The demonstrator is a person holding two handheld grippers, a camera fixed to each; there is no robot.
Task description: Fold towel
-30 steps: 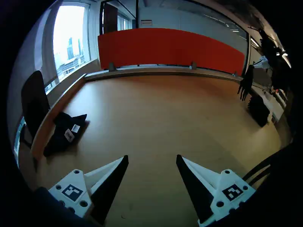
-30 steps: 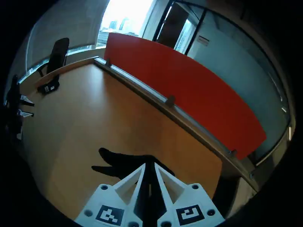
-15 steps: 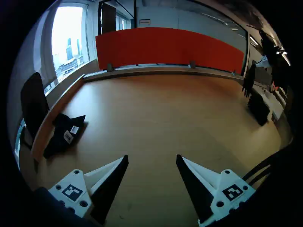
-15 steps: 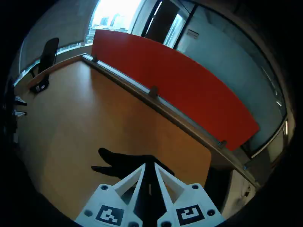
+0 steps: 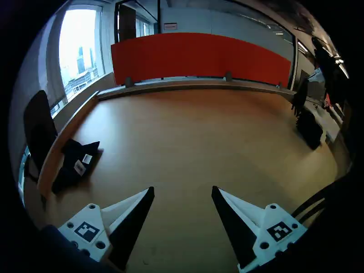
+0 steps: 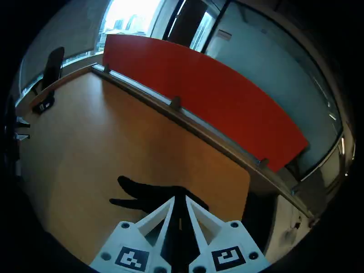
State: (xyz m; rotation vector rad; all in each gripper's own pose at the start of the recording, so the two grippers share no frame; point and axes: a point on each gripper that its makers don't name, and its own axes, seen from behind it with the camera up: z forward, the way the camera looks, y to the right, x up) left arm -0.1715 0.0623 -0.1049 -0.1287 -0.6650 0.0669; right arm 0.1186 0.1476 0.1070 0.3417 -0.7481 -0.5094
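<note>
1. Right tongs (image 6: 179, 202) are pinched tight on the dark towel (image 6: 139, 194), which pokes out past the tips, over the wooden surface (image 6: 91, 136).
2. Left tongs (image 5: 182, 193) are spread wide, holding nothing.
3. Red divider (image 5: 200, 54) runs along the far edge.

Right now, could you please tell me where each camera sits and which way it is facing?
Left gripper view: rides on the left tool, low over the wooden table, facing the red screen squarely; its two fingers stand wide apart.
Right gripper view: rides on the right tool, near one end of the table, facing the screen at a slant; its fingers pinch a dark cloth.
Both share the table, the screen, the chair and the dark bundle beside it.
</note>
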